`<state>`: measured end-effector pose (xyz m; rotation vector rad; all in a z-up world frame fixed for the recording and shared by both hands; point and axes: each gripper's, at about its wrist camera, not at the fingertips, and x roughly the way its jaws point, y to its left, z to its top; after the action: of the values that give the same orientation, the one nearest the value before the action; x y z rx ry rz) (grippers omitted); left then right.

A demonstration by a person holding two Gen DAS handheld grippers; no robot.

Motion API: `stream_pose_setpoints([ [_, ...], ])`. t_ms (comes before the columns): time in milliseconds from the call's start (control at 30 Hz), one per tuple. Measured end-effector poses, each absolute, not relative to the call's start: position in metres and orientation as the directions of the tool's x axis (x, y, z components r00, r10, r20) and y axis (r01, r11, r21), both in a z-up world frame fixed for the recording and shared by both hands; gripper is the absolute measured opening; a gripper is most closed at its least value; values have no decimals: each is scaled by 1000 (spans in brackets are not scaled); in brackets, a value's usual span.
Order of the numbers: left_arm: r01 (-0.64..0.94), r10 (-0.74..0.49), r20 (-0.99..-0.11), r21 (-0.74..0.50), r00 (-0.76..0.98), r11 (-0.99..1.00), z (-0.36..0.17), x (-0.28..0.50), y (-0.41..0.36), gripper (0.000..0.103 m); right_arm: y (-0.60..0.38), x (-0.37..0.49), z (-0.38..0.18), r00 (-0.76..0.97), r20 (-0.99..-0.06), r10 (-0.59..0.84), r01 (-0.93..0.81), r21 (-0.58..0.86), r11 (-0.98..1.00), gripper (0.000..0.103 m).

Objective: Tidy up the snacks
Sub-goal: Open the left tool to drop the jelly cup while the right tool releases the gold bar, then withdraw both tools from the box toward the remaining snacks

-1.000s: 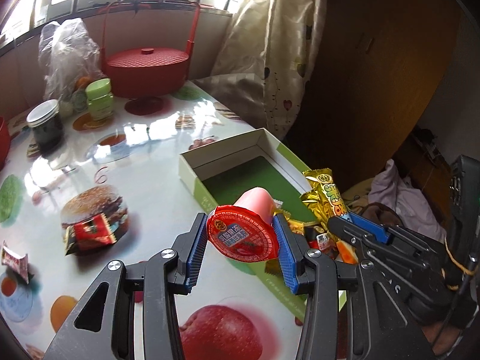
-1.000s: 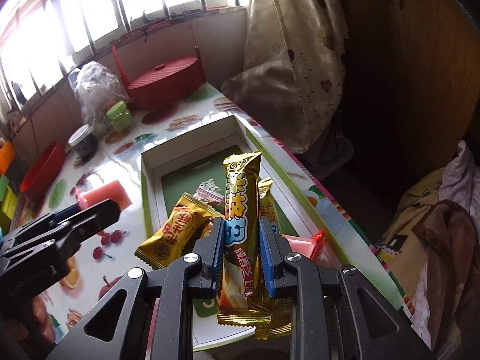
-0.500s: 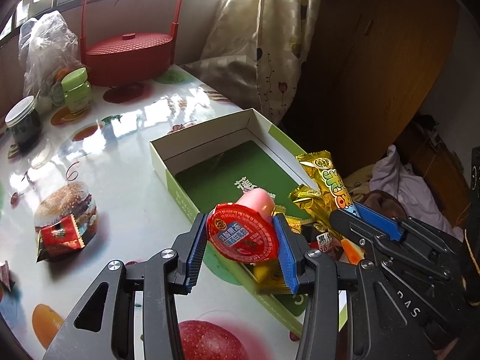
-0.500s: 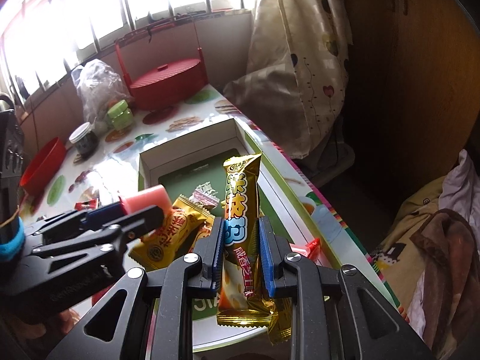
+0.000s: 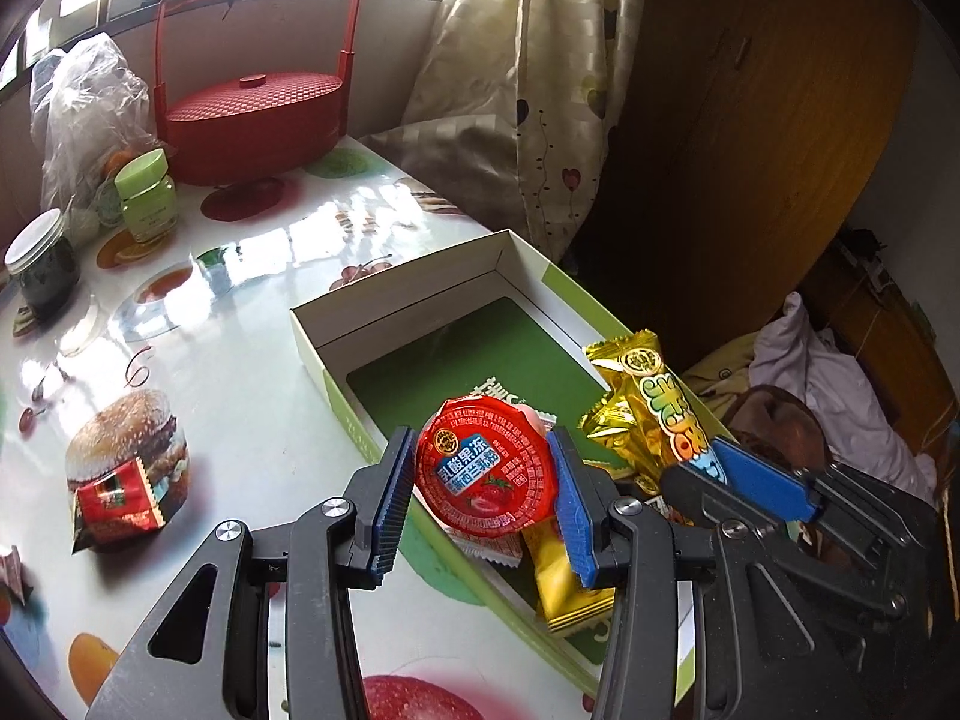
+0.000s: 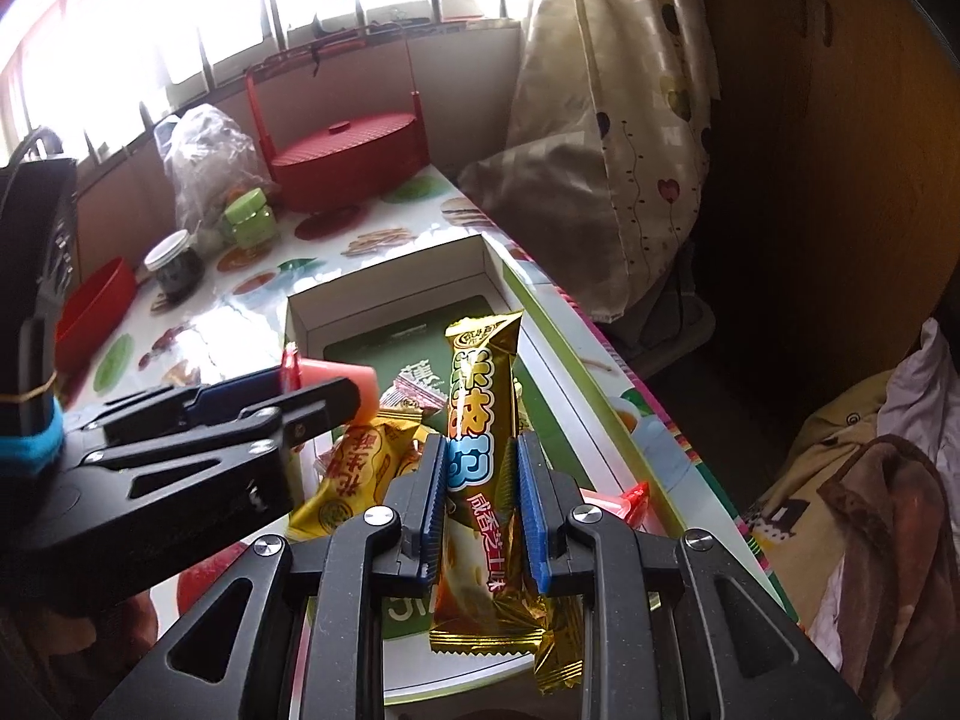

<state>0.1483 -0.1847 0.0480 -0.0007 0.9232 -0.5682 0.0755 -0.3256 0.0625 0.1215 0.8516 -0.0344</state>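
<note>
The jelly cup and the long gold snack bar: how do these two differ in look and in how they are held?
1. The jelly cup is round with a red foil lid; the long gold snack bar is a slim wrapper.
2. The left hand-held gripper clamps the jelly cup; the right hand-held gripper pinches the bar at its middle.

Both hang over the green box.

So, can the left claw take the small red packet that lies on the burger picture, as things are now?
Probably not yet. The left claw is already shut on the jelly cup, so it has no room for the red packet. The table between them looks free.
</note>
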Motion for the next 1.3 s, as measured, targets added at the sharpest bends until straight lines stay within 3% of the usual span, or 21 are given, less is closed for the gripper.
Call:
stream_pose_setpoints([
  [367, 463, -458, -754, -231, 470, 856, 49, 159, -187, 45, -314, 78, 60, 661, -750, -8, 58, 40, 998, 22],
  [1300, 448, -465, -738, -245, 490, 860, 58, 147, -168, 46, -305, 76, 60, 662, -750, -10, 62, 42, 997, 44],
])
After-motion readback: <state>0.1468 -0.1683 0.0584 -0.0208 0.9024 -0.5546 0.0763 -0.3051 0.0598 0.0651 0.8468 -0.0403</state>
